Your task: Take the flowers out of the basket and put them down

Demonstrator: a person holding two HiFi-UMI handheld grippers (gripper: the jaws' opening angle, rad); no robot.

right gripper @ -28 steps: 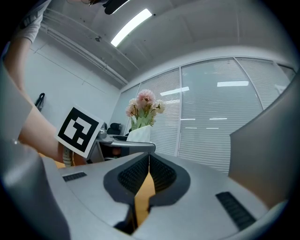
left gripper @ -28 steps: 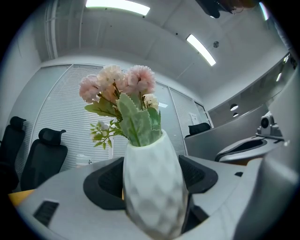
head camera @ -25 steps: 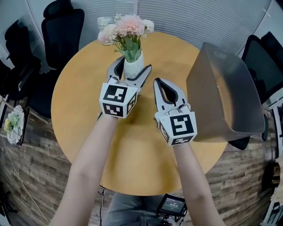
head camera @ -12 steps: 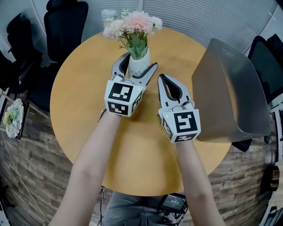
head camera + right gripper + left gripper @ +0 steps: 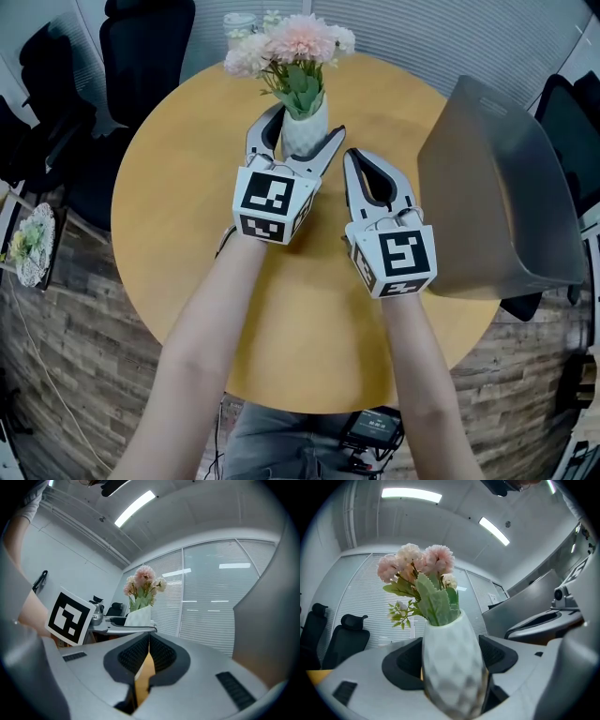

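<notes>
Left gripper: jaws set wide and clamped on the white vase, one pad on each flank.
Right gripper: jaws closed together with nothing between them. It lies just right of the left gripper, points the same way and stands clear of the vase.
Flowers: pink blooms in the vase, directly ahead of and above the left gripper's tips, outside the basket.
Long axis: vase and stems run upright, or very near it, with blooms on top and base down.
Base contact: no view shows whether the vase base rests on the table.
Basket: grey, on the right gripper's right, near its marker cube. Its inside shows in the head view, and its outer side reaches past the table rim.
Table: round and wooden. The far rim lies just beyond the flowers; the near rim passes under the forearms.
Open room: bare tabletop lies left of the left gripper and behind both grippers. The basket closes off the right side.
Beyond the rim: a black office chair stands past the far left edge.
</notes>
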